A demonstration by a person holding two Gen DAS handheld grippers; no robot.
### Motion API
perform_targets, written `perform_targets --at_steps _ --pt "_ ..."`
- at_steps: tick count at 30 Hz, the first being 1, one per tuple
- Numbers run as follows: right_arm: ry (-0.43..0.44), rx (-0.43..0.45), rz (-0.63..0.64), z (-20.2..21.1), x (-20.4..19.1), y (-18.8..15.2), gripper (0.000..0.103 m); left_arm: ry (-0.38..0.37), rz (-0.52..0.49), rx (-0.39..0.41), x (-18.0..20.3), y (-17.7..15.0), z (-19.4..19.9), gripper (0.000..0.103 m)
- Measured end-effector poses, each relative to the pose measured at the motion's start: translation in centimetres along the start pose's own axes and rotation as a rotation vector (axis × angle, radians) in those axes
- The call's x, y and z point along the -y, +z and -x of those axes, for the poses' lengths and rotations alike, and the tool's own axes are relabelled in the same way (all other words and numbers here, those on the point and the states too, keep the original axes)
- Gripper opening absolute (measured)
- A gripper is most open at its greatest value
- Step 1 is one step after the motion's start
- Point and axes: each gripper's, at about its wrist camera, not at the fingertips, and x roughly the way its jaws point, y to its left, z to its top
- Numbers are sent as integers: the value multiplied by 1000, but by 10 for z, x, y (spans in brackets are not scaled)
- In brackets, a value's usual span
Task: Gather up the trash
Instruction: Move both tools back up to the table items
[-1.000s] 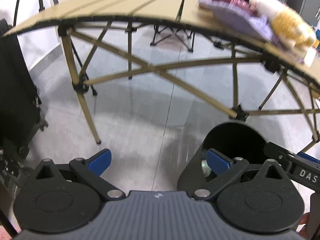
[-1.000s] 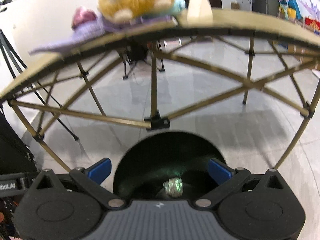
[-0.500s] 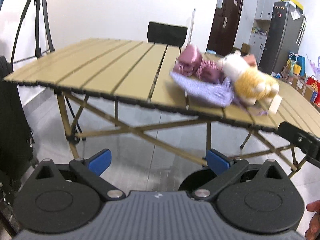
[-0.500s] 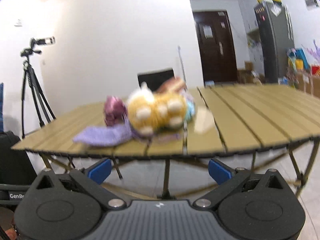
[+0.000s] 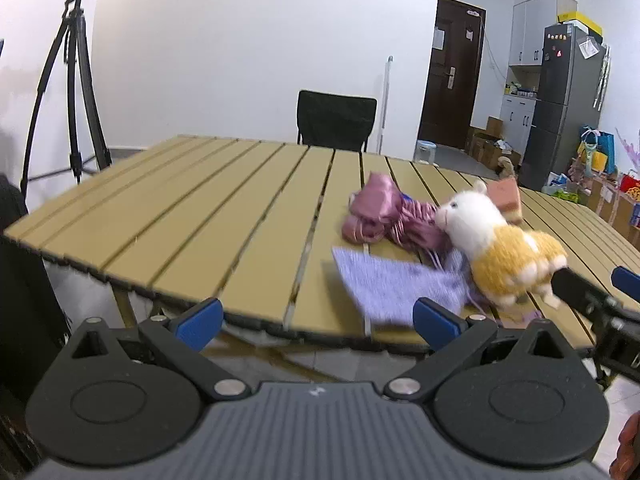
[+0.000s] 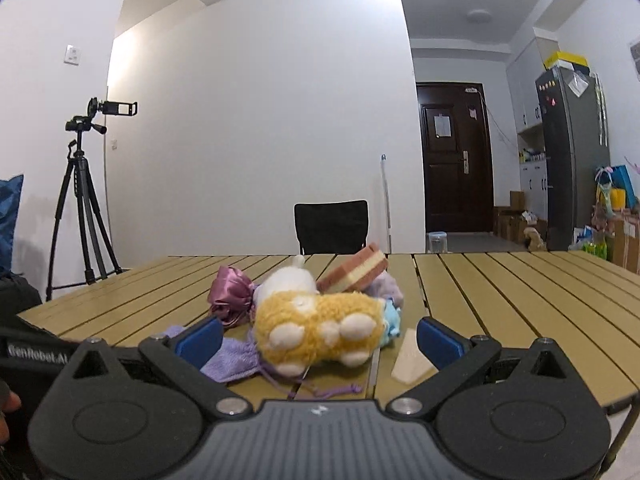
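Both claws are held just off the near edge of the slatted tabletop (image 5: 224, 216), each with its blue-tipped fingers spread wide and nothing between them. The left claw (image 5: 318, 322) faces the near edge, with bare slats ahead and to its left, and the clutter ahead and to its right; the right claw (image 6: 320, 338) points straight at that clutter, and part of it shows at the right edge of the left wrist view. The heap sits near the tabletop's front edge — a yellow-and-white plush toy (image 6: 316, 326) lies on its side with its paws toward the right claw, resting on a lilac knitted cloth (image 5: 396, 286) whose loose cords trail toward the edge. Behind the toy, touching it, is a pink satin pouch (image 5: 378, 208), and a pink-and-cream layered sponge (image 6: 354, 274) leans tilted against the toy's back. A pale wedge-shaped scrap (image 6: 410, 358) lies on the slats just beside the toy, close to the right claw's right finger — what it is made of cannot be told. A black chair (image 6: 331, 226) stands at the far side, a tripod (image 6: 82, 204) off to the left.
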Motion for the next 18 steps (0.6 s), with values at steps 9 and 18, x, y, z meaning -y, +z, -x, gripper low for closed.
perform_targets --at_steps 9,18 --pt "29 -18 8 -42 2 -1 103 16 4 17 2 25 -28 103" --pt "23 -27 -12 -73 5 -1 103 36 -9 -8 10 27 -56 103"
